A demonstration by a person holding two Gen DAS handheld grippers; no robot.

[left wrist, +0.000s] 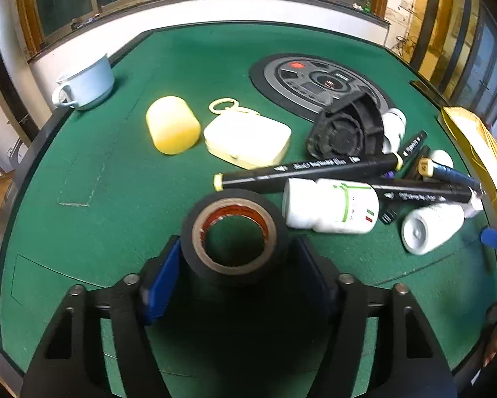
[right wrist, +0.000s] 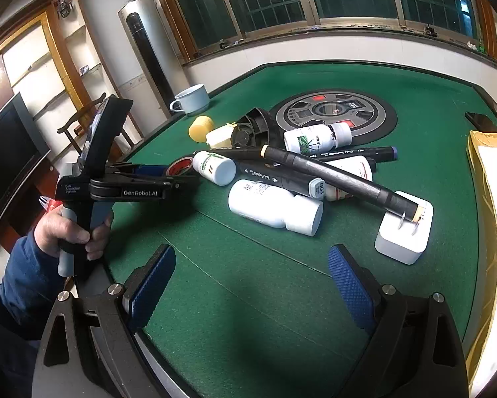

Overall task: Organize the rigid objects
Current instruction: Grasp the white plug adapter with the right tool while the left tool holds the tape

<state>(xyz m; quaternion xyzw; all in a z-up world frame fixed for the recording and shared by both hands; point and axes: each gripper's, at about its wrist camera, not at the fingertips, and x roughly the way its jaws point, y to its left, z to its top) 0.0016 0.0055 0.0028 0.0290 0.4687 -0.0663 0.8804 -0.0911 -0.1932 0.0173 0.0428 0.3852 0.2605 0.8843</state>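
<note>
Black tape roll (left wrist: 233, 237) (lying flat)

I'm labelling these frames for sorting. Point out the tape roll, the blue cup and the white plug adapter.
tape roll (left wrist: 235, 232): left wrist view, cardboard core rim.
blue cup (left wrist: 89, 81): left wrist view, side wall.
white plug adapter (right wrist: 402, 243): right wrist view, front face.
</note>
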